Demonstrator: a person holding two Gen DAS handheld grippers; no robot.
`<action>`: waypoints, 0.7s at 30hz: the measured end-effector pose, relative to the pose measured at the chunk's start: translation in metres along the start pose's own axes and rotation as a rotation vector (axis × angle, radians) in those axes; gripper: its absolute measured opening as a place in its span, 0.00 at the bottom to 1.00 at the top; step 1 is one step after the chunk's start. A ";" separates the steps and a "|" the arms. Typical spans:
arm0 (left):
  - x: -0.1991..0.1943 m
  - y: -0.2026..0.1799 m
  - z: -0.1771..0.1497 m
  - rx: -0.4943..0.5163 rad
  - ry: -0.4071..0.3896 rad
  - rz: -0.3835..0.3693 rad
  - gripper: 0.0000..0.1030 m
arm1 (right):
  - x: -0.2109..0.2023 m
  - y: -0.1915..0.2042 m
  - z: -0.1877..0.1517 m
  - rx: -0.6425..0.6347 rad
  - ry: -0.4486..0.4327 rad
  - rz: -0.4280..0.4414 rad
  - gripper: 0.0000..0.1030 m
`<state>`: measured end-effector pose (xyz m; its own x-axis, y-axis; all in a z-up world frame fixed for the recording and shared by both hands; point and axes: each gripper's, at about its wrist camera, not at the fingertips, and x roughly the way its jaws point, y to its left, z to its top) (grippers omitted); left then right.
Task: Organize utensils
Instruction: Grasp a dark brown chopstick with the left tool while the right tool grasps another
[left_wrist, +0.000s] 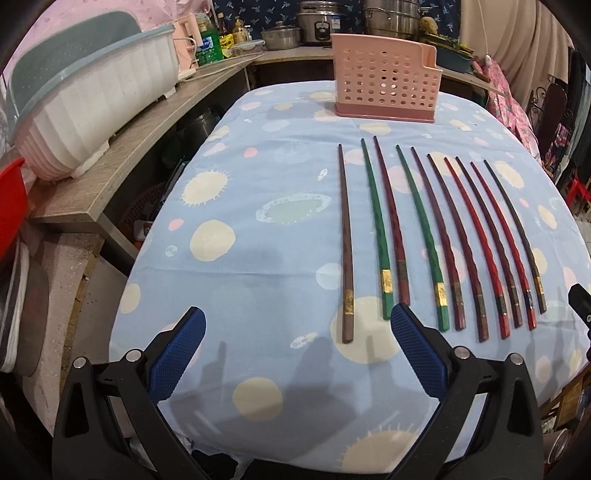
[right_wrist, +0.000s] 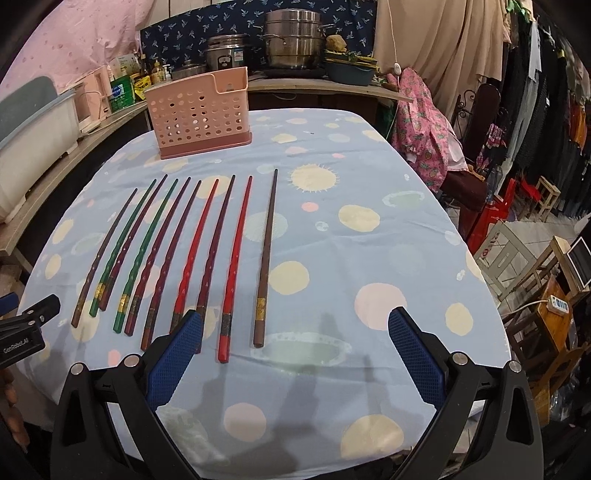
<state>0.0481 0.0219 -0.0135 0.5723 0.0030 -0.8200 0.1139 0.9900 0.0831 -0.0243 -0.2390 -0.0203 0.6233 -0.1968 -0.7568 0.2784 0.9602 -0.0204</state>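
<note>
The worktop (left_wrist: 280, 258), covered in a blue spotted cloth, is lying open on all sides of the chopsticks (left_wrist: 436, 240), with bare cloth stretching between them and the pink holder (left_wrist: 386, 83) standing at the far edge. In the left view, a wooden shelf (left_wrist: 122, 147) carrying a white dish rack (left_wrist: 96, 96) is running along the worktop's edge on the side away from the chopsticks; in the right view the worktop's other edge is dropping off toward chairs and hanging clothes.

The left hand-held gripper (left_wrist: 297, 321) is hovering low over the near edge, pointing toward the pink holder, its blue pads spread wide and gripping nothing. The right hand-held gripper (right_wrist: 295, 323) is hovering the same way — jaws wide apart, empty.

Ten chopsticks are lying side by side in a row in front of the pink holder, tips pointing toward it, none touching either hand-held gripper. The brown chopstick (left_wrist: 345, 243) at one end of the row is lying with its handle between the left hand-held gripper's pads in that view. In the right view — the other end of the row — a red chopstick (right_wrist: 236, 266) and a dark brown chopstick (right_wrist: 266, 258) are lying with their handles just beyond the gap between the pads.
</note>
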 end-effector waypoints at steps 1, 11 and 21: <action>0.004 0.000 0.001 -0.004 0.007 -0.002 0.93 | 0.003 0.000 0.001 0.000 0.004 0.003 0.92; 0.034 0.000 -0.005 -0.005 0.054 -0.019 0.87 | 0.035 0.002 0.000 -0.001 0.067 0.041 0.57; 0.042 0.002 -0.008 -0.024 0.063 -0.079 0.66 | 0.048 0.010 -0.006 -0.027 0.099 0.075 0.39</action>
<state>0.0659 0.0247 -0.0526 0.5098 -0.0669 -0.8577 0.1368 0.9906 0.0041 0.0038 -0.2379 -0.0612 0.5661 -0.1047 -0.8177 0.2126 0.9769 0.0221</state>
